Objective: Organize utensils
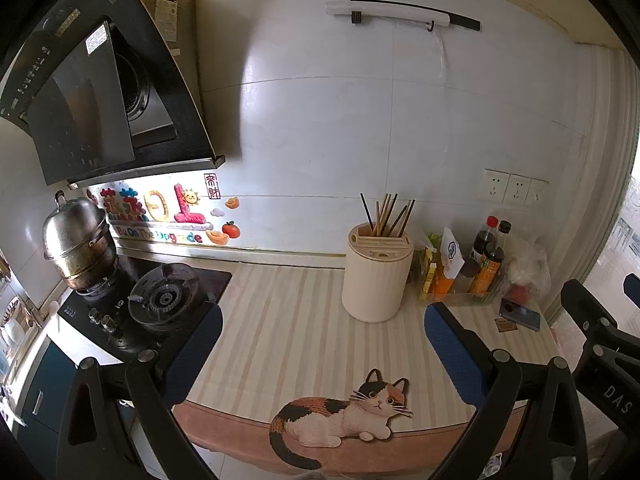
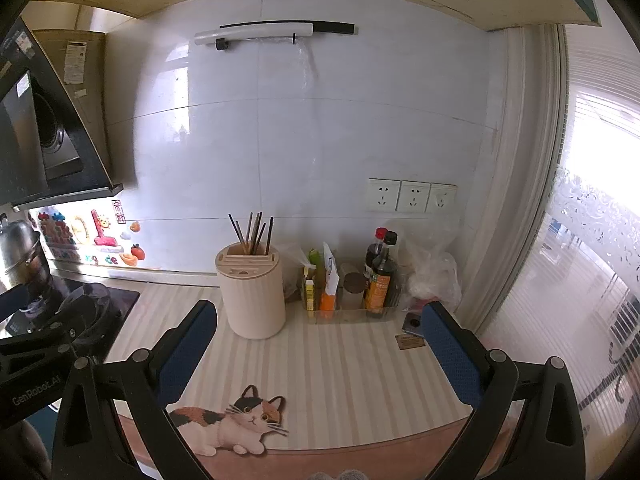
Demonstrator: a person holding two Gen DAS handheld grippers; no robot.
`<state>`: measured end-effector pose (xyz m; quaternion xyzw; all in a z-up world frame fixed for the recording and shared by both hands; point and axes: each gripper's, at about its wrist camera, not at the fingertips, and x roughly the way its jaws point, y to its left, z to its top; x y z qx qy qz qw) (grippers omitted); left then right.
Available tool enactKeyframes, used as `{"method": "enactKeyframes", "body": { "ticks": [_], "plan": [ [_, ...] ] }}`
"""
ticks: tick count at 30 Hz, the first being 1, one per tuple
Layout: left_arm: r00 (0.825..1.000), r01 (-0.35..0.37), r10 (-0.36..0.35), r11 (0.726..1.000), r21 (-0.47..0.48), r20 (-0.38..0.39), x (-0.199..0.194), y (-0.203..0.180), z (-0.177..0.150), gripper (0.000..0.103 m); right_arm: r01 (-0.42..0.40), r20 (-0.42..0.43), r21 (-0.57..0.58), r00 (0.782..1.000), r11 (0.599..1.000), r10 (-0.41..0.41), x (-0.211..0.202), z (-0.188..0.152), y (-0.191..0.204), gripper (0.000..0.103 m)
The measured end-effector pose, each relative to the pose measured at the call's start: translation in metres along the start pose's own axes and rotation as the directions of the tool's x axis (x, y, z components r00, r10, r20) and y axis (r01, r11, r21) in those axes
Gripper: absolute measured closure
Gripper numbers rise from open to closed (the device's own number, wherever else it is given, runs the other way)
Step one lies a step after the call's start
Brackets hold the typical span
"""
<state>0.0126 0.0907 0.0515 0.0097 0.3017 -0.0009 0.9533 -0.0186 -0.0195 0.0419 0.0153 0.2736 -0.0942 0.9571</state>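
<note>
Chopsticks [image 2: 252,232] half-hidden, perhaps eight.

This is a home kitchen: a black gas hob [image 1: 160,300] carrying a stacked steel steamer pot [image 1: 78,240] sits under a black extractor hood [image 1: 100,92], beside a striped bench [image 2: 340,368] holding brown sauce bottles [image 2: 382,276] and a cream chopstick holder [image 2: 252,292].

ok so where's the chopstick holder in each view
Left wrist: the cream chopstick holder stands right of centre on the counter, between the stove and the bottles.
Right wrist: the holder stands left of centre, just beyond the left finger of the open claw.
Shared landmark: the cat picture at the counter's front edge.
</note>
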Motion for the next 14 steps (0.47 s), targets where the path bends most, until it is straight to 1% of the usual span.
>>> {"method": "enactKeyframes", "body": {
  "ticks": [12,14],
  "plan": [
    [1.000,-0.010,0.010,1.000,0.001,0.004,0.0036,-0.0009,-0.0003,0.000,-0.002,0.007,-0.002,1.000,1.000,0.002,0.0018,0.0022,0.0003,0.000],
    [1.000,-0.002,0.002,1.000,0.003,0.001,0.0050,-0.0006,-0.0002,0.000,-0.003,0.007,-0.002,1.000,1.000,0.003,0.0023,0.0019,0.0008,0.000]
  ]
}}
